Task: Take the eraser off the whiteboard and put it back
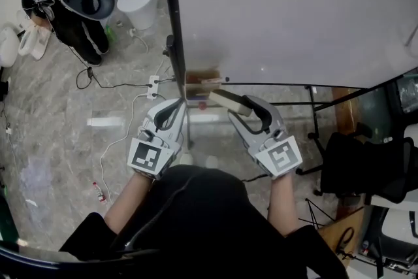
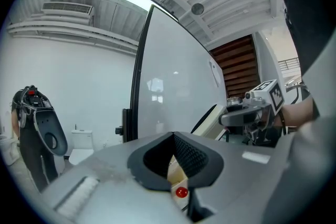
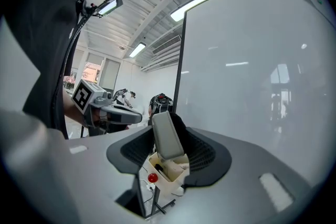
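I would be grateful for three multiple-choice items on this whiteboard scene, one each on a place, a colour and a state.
1. Where is the grey rectangular eraser?
A. in a tray
B. between the jaws of the right gripper
C. on the floor

2. What colour is the frame of the large whiteboard?
A. black
B. red
C. blue

3. What does the left gripper hold?
A. the eraser
B. a marker
C. nothing

Answers: B, the right gripper view shows its jaws clamped on the eraser. A, a black bar runs along the board's edge. C, the left gripper view shows nothing between its jaws.
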Demonstrator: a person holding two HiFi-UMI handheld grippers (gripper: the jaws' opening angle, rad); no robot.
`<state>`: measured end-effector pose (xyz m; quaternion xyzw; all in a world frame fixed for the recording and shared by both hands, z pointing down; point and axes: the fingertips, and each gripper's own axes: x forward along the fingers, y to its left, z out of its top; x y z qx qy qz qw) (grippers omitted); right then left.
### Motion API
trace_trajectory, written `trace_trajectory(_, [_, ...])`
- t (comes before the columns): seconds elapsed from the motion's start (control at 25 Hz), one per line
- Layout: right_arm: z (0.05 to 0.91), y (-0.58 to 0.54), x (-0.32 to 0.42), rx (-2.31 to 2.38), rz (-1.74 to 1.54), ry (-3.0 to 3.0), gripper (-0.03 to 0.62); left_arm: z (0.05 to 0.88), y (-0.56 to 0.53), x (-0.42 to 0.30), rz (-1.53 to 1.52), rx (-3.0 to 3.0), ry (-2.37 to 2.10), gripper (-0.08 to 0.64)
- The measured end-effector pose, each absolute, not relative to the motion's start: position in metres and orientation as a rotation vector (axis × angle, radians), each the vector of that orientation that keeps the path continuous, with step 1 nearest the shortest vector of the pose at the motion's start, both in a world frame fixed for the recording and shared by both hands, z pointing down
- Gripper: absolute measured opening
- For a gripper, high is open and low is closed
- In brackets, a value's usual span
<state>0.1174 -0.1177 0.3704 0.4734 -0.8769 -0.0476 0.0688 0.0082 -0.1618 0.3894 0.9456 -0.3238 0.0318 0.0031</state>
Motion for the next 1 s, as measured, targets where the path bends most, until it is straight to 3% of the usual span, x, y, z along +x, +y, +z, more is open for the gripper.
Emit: trace_trajectory(1.0, [0.336,-0.093,0.126,1.563,-0.165,-2.693,0.199,0.385,-0.163,0.002,0.101,2.97,-1.029,0.006])
